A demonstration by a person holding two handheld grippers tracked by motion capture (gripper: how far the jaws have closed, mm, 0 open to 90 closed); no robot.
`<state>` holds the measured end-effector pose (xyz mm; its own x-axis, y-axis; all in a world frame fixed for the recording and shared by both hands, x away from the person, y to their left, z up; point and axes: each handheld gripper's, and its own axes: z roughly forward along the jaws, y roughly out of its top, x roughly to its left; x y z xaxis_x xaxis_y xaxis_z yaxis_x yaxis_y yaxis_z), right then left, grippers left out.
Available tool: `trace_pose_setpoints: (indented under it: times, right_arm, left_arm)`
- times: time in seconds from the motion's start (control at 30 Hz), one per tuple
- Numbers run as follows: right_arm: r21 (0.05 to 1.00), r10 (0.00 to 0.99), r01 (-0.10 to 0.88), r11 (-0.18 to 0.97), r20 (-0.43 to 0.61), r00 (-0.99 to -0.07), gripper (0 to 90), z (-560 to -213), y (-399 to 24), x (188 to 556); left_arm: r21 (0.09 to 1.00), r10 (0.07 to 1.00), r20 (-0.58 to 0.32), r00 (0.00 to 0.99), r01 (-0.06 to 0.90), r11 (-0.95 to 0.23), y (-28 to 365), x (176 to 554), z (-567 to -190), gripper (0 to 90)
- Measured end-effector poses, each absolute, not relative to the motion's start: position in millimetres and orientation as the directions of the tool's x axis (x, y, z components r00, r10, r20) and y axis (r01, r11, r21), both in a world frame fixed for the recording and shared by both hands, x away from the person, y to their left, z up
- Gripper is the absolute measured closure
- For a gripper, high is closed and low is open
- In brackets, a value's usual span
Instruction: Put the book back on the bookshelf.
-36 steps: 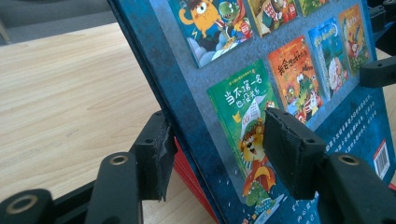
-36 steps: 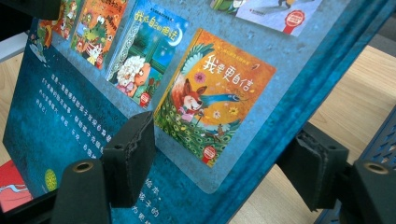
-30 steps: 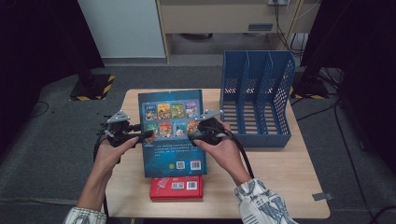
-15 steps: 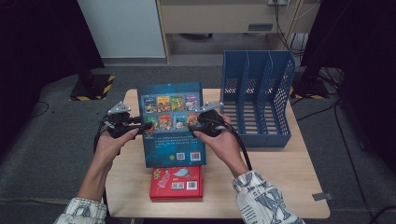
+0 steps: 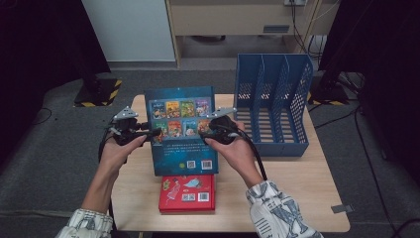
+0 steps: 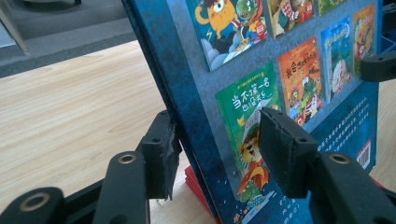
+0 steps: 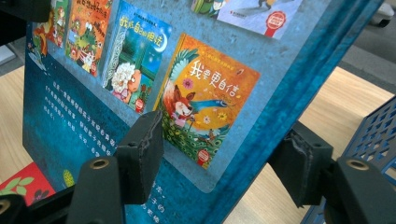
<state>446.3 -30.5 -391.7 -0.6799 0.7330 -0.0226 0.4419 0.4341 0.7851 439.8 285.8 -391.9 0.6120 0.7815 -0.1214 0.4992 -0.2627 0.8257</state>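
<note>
Book cover first: the blue book (image 5: 182, 130) is held up off the table (image 5: 297, 188) between the two grippers, its back cover tilted toward the person, long axis running from the near bottom edge up and away, top edge toward the far side. It hangs above the red book (image 5: 187, 192), which lies flat at the near table edge, and stands just left of the blue file rack (image 5: 272, 106).

Both forearms come in from below, wrists roughly level, each hand wrapped round its tool and aimed inward at a side edge of the blue book. The left gripper (image 5: 148, 133) takes the left edge; in the left gripper view its jaws straddle the spine edge, having just been closing, one pad against the rear face and the other at the printed cover (image 6: 219, 140). The right gripper (image 5: 210, 133) straddles the right edge (image 7: 219, 140); its jaws have also just been closing, the book between them, though a gap shows at the outer pad, so a firm pinch cannot be told.

Printed on the cover are small picture-book thumbnails with Chinese titles; one reads 我要更自信. Barcodes sit near the bottom edge
</note>
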Motion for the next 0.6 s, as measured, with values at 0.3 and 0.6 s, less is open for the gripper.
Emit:
trace_pose_setpoints:
  times: [0.3,0.6]
  right_arm:
    - [0.783,0.737,0.445,0.434,-0.024,-0.675,38.4,-390.2,-28.1,449.1]
    - [0.780,0.739,0.443,0.441,-0.036,-0.673,40.2,-385.6,-27.2,449.4]
  left_arm:
    - [0.823,0.786,-0.112,0.608,0.500,-0.269,286.1,442.4,-389.0,48.6]
    - [0.827,0.788,-0.109,0.606,0.495,-0.267,286.9,443.3,-386.2,49.5]
